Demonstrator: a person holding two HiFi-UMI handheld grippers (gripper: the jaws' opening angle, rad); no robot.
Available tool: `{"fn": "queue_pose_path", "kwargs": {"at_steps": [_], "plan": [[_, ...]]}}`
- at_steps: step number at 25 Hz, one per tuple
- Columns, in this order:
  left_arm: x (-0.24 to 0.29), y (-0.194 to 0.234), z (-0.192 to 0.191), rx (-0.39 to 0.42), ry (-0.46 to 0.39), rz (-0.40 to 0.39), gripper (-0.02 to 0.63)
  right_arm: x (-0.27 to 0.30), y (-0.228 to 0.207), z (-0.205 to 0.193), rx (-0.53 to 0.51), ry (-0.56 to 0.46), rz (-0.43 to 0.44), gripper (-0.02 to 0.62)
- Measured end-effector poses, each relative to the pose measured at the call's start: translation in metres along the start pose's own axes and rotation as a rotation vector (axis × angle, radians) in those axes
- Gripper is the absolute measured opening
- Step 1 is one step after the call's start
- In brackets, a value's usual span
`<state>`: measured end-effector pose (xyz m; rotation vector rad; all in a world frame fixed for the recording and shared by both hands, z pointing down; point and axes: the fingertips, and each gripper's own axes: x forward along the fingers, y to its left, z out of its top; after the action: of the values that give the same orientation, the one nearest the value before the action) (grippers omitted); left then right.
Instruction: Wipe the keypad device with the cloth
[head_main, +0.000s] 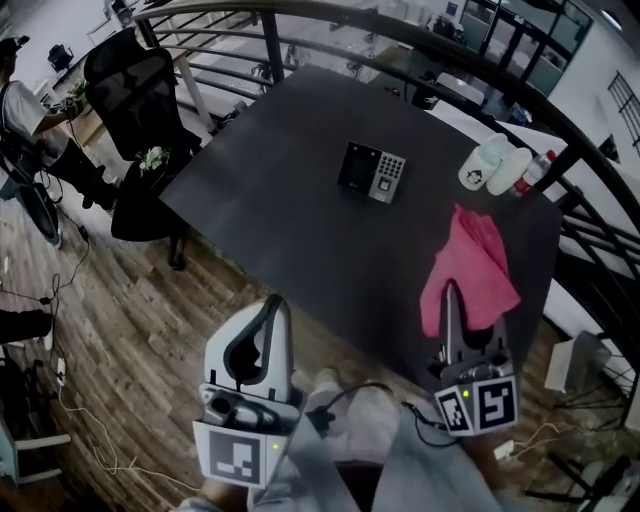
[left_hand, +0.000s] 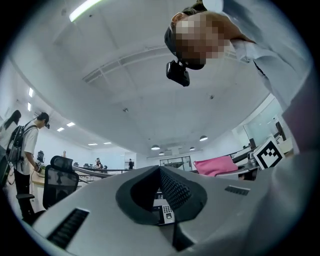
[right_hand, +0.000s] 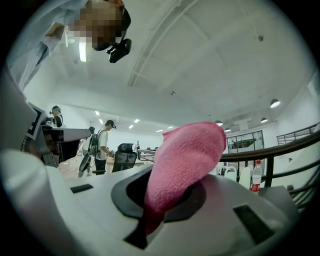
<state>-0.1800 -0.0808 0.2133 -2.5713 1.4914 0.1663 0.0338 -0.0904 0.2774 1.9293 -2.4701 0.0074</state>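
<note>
The keypad device (head_main: 371, 172), black with a grey key block, lies flat near the middle of the dark table (head_main: 280, 200). My right gripper (head_main: 450, 292) is shut on the pink cloth (head_main: 470, 268), which stands up from its jaws over the table's near right part. In the right gripper view the cloth (right_hand: 185, 160) fills the space between the jaws. My left gripper (head_main: 271, 303) is shut with nothing in it, off the table's near edge, over the wooden floor. Through its jaw notch the left gripper view shows the keypad device (left_hand: 165, 212) and, to the right, the cloth (left_hand: 215, 165).
White containers (head_main: 495, 164) and a bottle (head_main: 533, 172) stand at the table's far right corner. A black office chair (head_main: 130, 85) is at the far left side, with a person (head_main: 25, 110) beyond it. Dark railings (head_main: 420, 45) curve round behind and to the right.
</note>
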Motion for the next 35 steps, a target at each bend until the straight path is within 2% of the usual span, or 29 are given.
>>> {"fn": "queue_pose_path", "kwargs": {"at_steps": [6, 11, 15, 22, 29, 35], "plan": [[0.022, 0.007, -0.014, -0.049, 0.008, -0.061, 0.008, 0.006, -0.004, -0.009, -0.007, 0.039, -0.057, 0.029], [0.045, 0.005, -0.023, -0.129, 0.012, -0.089, 0.008, 0.004, -0.017, -0.018, -0.008, 0.066, -0.078, 0.029], [0.063, -0.002, -0.020, -0.117, 0.005, -0.100, 0.008, 0.011, -0.033, -0.025, 0.007, 0.081, -0.081, 0.029], [0.090, -0.014, -0.027, -0.116, 0.025, -0.072, 0.008, 0.033, -0.054, -0.025, 0.022, 0.092, -0.025, 0.029], [0.117, -0.021, -0.034, -0.152, 0.033, -0.020, 0.008, 0.057, -0.063, -0.031, 0.026, 0.103, 0.072, 0.029], [0.130, -0.013, -0.041, -0.138, 0.044, 0.000, 0.008, 0.077, -0.069, -0.038, 0.032, 0.108, 0.081, 0.029]]}}
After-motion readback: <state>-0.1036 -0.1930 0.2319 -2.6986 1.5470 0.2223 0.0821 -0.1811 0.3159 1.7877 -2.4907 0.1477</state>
